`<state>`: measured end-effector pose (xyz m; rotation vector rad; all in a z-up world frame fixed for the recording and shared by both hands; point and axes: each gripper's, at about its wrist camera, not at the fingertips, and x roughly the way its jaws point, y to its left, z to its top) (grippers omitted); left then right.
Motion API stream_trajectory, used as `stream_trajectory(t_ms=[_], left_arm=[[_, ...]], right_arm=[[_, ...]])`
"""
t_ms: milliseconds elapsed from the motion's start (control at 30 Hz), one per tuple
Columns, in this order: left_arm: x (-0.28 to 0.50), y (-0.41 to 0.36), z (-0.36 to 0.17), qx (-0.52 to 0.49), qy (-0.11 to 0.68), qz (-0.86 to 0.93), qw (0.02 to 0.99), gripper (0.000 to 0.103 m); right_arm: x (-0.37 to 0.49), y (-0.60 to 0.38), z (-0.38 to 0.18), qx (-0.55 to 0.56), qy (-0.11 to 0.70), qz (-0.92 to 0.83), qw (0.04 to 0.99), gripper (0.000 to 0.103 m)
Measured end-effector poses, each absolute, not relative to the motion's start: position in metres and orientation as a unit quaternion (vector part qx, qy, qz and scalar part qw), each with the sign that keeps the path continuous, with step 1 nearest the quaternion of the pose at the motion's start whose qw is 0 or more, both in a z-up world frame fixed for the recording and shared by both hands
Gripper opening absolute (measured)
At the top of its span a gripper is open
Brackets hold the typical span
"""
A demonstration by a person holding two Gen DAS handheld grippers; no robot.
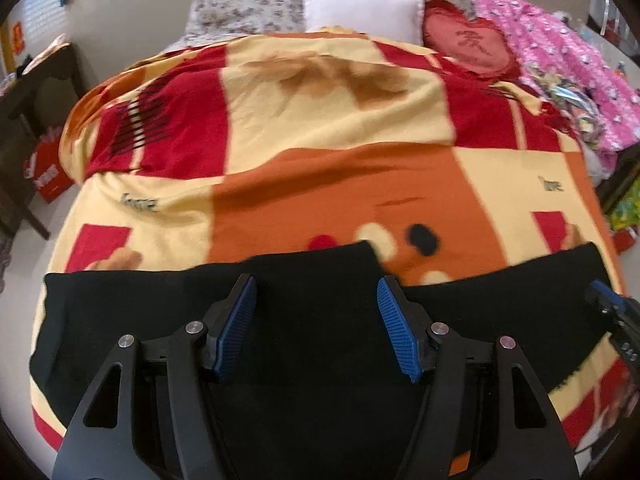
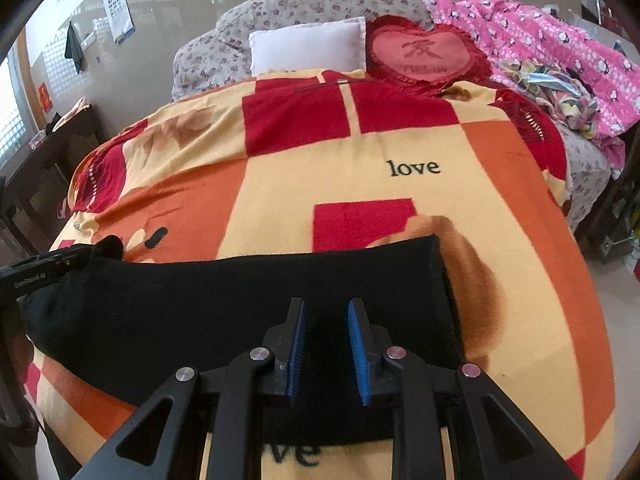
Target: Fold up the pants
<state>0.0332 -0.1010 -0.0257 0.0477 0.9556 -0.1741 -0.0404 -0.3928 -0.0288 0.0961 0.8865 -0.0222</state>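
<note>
Bedding fills the left wrist view: a red, orange and cream blanket (image 1: 320, 152) covers the bed, with a white pillow (image 1: 360, 8) and a heart cushion (image 1: 468, 44) at the far end. I see the black pants (image 1: 312, 320) laid across the near edge of the blanket. My left gripper (image 1: 316, 288) hangs over them with its jaws spread wide and nothing pinched. I judge the cloth soft, light and limp, so it should sag and want a pinch at an edge or hem rather than mid-panel. Its lower part is hidden behind the gripper body, and the view is blurred.

From the right wrist view the pants (image 2: 180, 304) run from the left border to a squared end just right of my right gripper (image 2: 326, 320). Its jaws stand narrowly apart over the dark fabric; whether the pads catch any cloth I cannot tell. At the left border, the other gripper (image 2: 44, 268) is cut off, and black on black hides seams and folds.
</note>
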Motion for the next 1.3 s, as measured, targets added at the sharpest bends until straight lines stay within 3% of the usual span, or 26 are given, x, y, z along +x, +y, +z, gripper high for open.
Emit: stream_trajectory(t_ms=[467,900,1200,1300], left_arm=[[0.013,-0.190,-0.025,0.073,0.462,-0.168,0.868,0.062],[0.011,-0.219,-0.034,0.093,0.464,-0.177,0.863,0.062],[0.019,-0.235,-0.039,0.099,0.474,-0.193,0.854,0.062],[0.027,-0.241,-0.040,0.089,0.488,-0.212,0.842,0.062]], right_arm=[[-0.070,-0.419,-0.024,0.060,0.429,-0.033,0.901,0.024],[-0.077,-0.433,-0.028,0.090,0.425,-0.031,0.900,0.026],[-0.079,-0.439,-0.030,0.111,0.419,-0.021,0.901,0.031],[-0.083,-0.443,-0.029,0.122,0.409,-0.012,0.904,0.038]])
